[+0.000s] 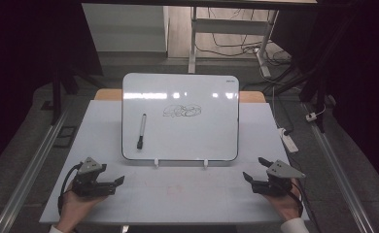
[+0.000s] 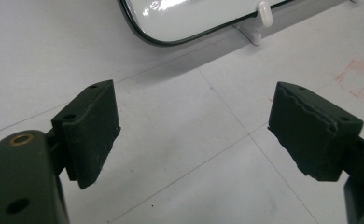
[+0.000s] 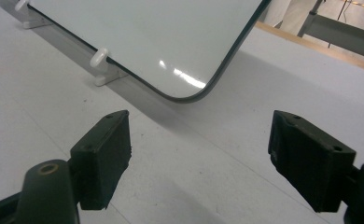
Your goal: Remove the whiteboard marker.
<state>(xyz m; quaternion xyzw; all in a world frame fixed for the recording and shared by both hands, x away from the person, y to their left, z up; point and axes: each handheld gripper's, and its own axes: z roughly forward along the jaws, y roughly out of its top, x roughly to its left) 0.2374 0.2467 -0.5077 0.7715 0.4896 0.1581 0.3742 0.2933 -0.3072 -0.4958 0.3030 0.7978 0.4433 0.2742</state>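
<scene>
White laminate table (image 1: pixel 178 194) takes up most of the high view, and nearest the person sit both hand-held tools. The left gripper (image 1: pixel 114 183) rests just off the near-left corner of the glossy white rounded-corner whiteboard (image 1: pixel 178 136), jaws spread wide with nothing between them. The right gripper (image 1: pixel 256 171) is the mirror of that, off the board's near-right corner, jaws also parted and empty. In the left gripper view there's a faint red square outline (image 2: pixel 356 78) drawn on the tabletop, just in front of the board.

The board itself leans tilted on two small white plastic clip feet (image 1: pixel 156 163) along its near edge. A black-and-grey marker pen (image 1: pixel 142 131) lies on the board's left part, pointing roughly near-to-far. Toward the board's far half, near the middle, is a loopy black scribble (image 1: pixel 181 111). Beyond the board's far edge there's a grey metal desk frame (image 1: pixel 231 24) with loose cables on the floor.
</scene>
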